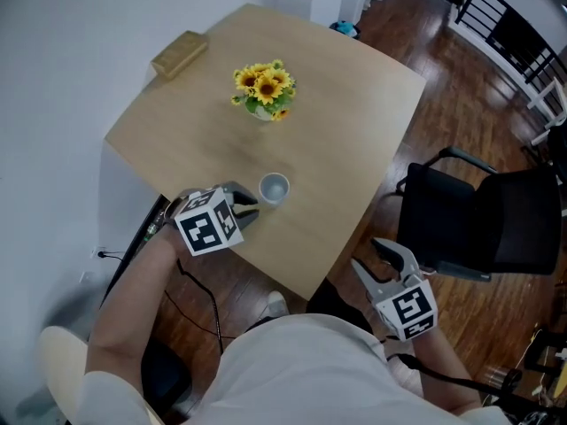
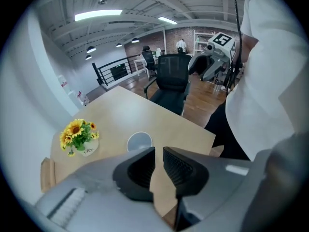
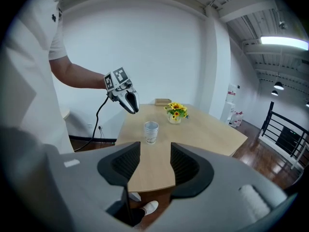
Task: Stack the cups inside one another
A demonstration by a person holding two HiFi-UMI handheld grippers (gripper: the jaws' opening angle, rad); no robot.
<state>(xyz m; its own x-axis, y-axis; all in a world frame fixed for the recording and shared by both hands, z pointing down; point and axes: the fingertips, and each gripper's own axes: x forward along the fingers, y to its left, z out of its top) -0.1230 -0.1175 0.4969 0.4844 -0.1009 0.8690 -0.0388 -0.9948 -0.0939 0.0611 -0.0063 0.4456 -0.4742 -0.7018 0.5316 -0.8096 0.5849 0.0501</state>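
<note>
A clear cup stack [image 1: 274,187] stands upright on the wooden table [image 1: 337,104] near its front edge; it also shows as the cup stack [image 2: 139,141] and the cup stack [image 3: 151,132]. My left gripper [image 1: 251,211] hovers just left of it, apart from it, its jaws a narrow gap apart with nothing between them [image 2: 159,151]. The right gripper view shows the left gripper [image 3: 128,100] above and left of the cups. My right gripper [image 1: 370,257] is off the table's front right edge, open and empty [image 3: 155,149].
A sunflower vase [image 1: 263,91] stands mid-table and a wooden box [image 1: 180,53] at the far left corner. A black office chair [image 1: 478,215] sits right of the table. A cable [image 1: 199,299] runs over the wooden floor below the left arm.
</note>
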